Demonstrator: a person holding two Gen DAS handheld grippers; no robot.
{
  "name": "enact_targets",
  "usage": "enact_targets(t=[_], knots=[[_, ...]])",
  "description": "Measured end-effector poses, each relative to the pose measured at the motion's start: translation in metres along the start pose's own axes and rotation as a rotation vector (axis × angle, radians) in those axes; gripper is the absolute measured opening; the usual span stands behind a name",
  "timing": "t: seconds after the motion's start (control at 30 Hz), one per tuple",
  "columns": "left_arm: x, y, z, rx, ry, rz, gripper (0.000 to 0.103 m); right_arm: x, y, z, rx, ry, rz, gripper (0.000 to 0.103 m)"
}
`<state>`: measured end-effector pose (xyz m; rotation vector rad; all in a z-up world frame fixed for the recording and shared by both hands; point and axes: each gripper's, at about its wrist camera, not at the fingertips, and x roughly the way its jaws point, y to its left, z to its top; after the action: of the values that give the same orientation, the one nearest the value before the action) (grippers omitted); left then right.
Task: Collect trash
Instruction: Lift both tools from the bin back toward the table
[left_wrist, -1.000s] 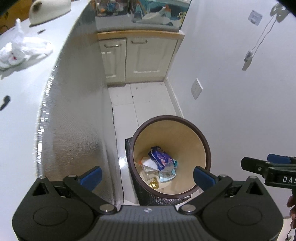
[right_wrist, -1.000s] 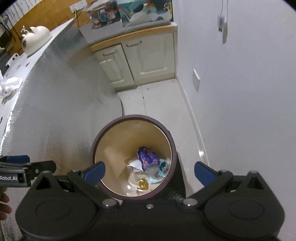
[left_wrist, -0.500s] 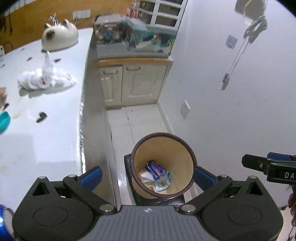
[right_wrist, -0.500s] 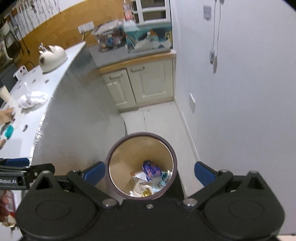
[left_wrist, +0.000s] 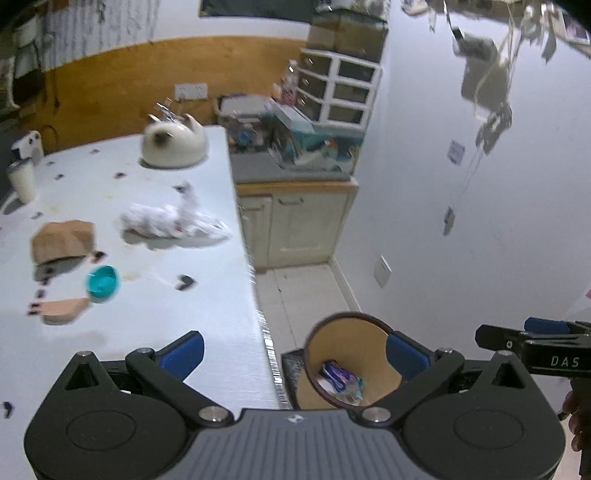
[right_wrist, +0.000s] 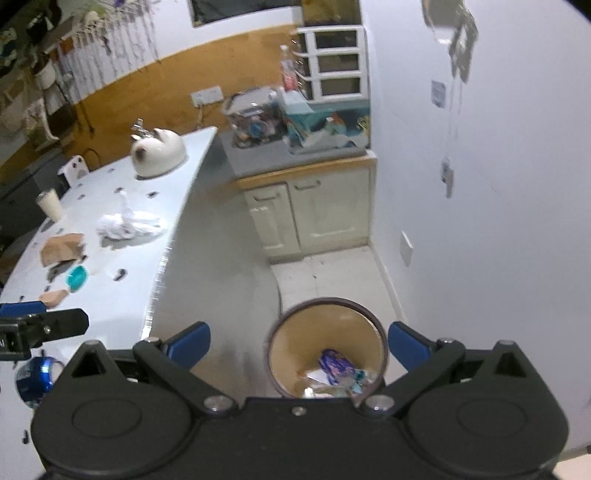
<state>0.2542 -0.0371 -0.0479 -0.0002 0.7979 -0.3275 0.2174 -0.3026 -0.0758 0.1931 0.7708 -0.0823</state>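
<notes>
Trash (left_wrist: 341, 380) lies at the bottom of the round bin (left_wrist: 351, 321) on the floor, at 6 o'clock in both views. Left tool (left_wrist: 293, 356) is spread wide and empty, touching nothing. Right tool (right_wrist: 297, 341) is likewise wide open and empty, above the bin. More litter sits on the surface (left_wrist: 155, 321): a crumpled white bag (left_wrist: 173, 221), a brown paper bag (left_wrist: 62, 240) and a teal cap (left_wrist: 102, 282) at 9 o'clock. Compared with a second ago, both tools have risen and the bin appears smaller, with the surface now in view.
</notes>
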Motion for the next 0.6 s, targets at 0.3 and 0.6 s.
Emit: enact_targets(t=[0.3,0.6], knots=[[-0.058,0.070,0.005,-0.050,-0.099,0.047,0.103,-0.023,0.070,0.007,-0.045,-0.079,0.060,0.103],[-0.086,0.149,0.013,-0.062,-0.165,0.091,0.103,-0.022,0.143,0.019,-0.120,-0.138,0.090,0.103]])
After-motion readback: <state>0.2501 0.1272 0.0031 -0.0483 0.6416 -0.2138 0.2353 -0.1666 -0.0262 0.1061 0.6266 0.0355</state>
